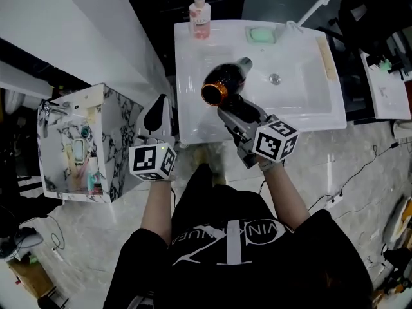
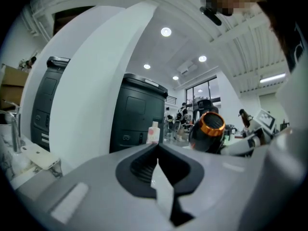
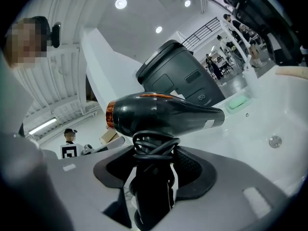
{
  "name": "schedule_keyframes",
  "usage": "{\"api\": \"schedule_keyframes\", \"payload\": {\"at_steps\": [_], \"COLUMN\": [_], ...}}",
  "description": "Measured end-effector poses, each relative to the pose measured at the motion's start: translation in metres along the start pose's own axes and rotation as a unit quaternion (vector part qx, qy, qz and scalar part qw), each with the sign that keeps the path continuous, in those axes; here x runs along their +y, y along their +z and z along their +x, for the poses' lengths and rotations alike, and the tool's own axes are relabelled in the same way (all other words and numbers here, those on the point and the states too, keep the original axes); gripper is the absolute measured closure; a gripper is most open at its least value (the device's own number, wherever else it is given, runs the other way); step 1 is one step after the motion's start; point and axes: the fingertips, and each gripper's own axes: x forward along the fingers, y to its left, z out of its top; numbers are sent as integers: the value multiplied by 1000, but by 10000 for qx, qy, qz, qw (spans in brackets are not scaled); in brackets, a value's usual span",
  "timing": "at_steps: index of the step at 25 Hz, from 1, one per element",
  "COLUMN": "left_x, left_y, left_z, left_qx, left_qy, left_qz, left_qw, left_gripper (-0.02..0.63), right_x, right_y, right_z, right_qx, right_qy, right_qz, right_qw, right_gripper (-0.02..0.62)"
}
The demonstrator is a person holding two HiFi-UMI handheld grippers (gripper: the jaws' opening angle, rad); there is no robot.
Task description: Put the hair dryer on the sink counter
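The right hand-held gripper pinches the handle of the black hair dryer, with one jaw on each side of the handle. The black cord is wound around the handle just above the jaws. The dryer stands upright in this grip. Its barrel lies across the jaws, with the orange-ringed end to the gripper's left and the narrower nozzle to its right.

Under and ahead of this gripper is the white table with its sunken basin, and the dryer is held above the basin's near left part. The drain lies beyond the dryer and to the right. Farther out along the back edge are a green soap dish, a pink bottle at the back left corner and a white faucet to the right.

The left hand-held gripper has its jaws pressed together with nothing between them. It sits to the left of the right gripper, just off the table's near left corner. A marbled cabinet stands to its left.
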Motion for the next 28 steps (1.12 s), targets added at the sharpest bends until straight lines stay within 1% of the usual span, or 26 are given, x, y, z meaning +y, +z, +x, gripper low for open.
{"api": "schedule_keyframes", "payload": {"at_steps": [8,15,17,20,23,25,28], "left_x": [34,57,63,61,53,55,58], "left_y": [-6,-11,-17,-29,-41,-47,-52], "left_z": [57,99,108,115,121,124,126], "left_qx": [174,274,328,472,608,659,698], "left_qy": [-148,-303,-305,-378,-517,-472,-387], "left_qz": [-96,-166,-215,-336,-239,-266,-440], "left_qw": [9997,9990,9988,9976,9965,9964,9958], "left_gripper": [606,606,606,606,606,606,606], "right_x": [-36,-65,-74,-86,-96,-101,-108], "right_y": [22,35,38,38,35,31,26], "right_z": [53,87,95,108,123,132,143], "right_qx": [265,596,694,860,985,1049,1159], "right_qy": [-389,-814,-915,-1015,-1023,-1069,-1218], "right_qz": [13,-259,-405,-581,-688,-797,-1057], "right_qw": [9989,9946,9926,9894,9875,9855,9801], "right_gripper": [336,336,336,336,336,336,336]}}
